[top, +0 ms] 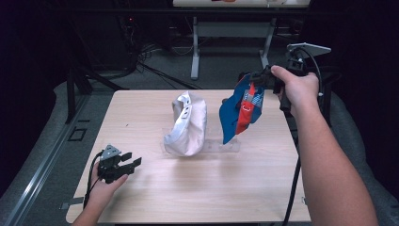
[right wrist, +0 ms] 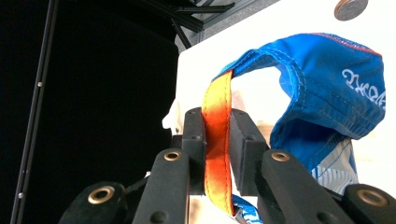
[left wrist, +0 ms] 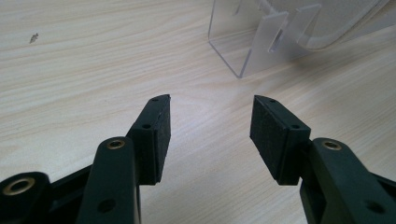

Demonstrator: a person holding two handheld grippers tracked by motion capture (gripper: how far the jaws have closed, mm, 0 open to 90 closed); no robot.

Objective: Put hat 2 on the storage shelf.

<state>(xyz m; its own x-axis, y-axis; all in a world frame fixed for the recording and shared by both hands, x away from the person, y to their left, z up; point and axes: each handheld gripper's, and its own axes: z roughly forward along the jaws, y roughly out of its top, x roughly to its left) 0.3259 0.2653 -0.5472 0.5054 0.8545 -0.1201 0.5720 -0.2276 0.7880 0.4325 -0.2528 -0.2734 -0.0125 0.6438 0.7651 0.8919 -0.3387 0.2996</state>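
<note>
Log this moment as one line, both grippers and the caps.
right gripper: shut on blue cap strap, held above table | left gripper: open, low over table | white cap: on clear stand

Pale cap [top: 187, 125] on stand [top: 221, 146], left of hanging cap [top: 241, 110].

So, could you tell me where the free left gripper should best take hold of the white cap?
Probably the white cap's upper rim by the eyelets, coming from the left gripper's side: the cap stands upright on the clear stand and that edge looks thin and exposed.
</note>
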